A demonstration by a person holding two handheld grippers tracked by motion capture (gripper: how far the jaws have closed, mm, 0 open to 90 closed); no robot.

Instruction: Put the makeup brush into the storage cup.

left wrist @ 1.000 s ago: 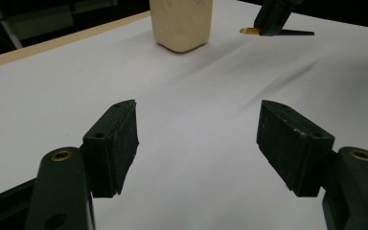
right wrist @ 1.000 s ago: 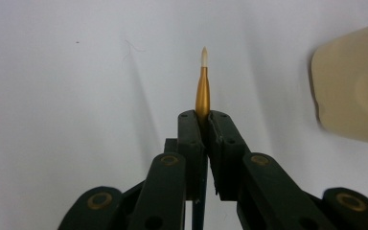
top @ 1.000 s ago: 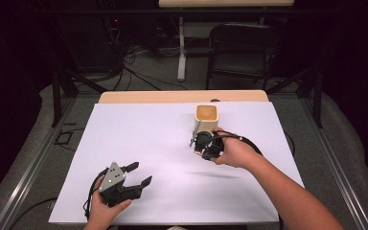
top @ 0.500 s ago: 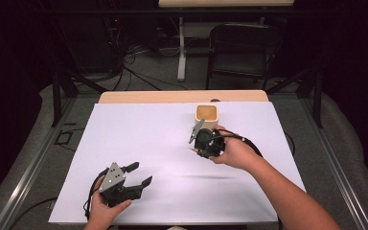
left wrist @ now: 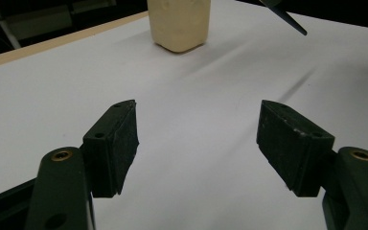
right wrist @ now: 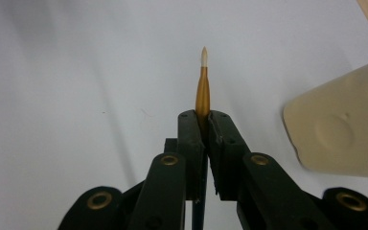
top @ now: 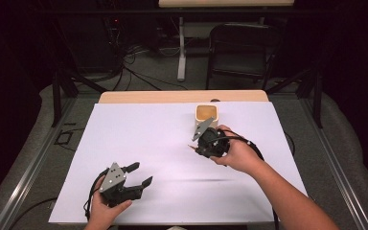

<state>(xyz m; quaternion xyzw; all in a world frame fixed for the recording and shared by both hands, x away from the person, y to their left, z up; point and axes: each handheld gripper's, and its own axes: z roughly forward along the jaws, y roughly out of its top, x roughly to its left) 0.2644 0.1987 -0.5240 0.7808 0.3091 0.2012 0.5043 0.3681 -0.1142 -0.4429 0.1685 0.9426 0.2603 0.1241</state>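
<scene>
Pen [right wrist: 202, 91]: a thin gold-brown shaft with a pale pointed tip, clamped between the pads of the right gripper [right wrist: 202, 125]; its tip juts out past the jaws, over the white table cover.
Pen in the high view [top: 190, 145]: just a small dark point sticking out at the left of the gripper (too small to tell more).
Right gripper [top: 204, 142]: jaws drawn together on the pen, held in the person's right hand [top: 235, 154] right of the table's middle, just in front of the cup.
Cup [top: 206, 116]: cream, squarish with rounded corners, open at the top, upright near the far edge of the cover; in the right gripper view it shows close at the right [right wrist: 340, 129], apart from the pen.
Left gripper [top: 138, 175]: jaws spread wide with nothing between them, held low in the left hand [top: 106, 207] near the front left of the table, well apart from the right gripper.
Left gripper view: both black pads [left wrist: 120, 143] stand apart over bare cover, with the cup [left wrist: 179, 23] far ahead.
Table cover [top: 139, 129]: plain white sheet over a wooden top.
</scene>
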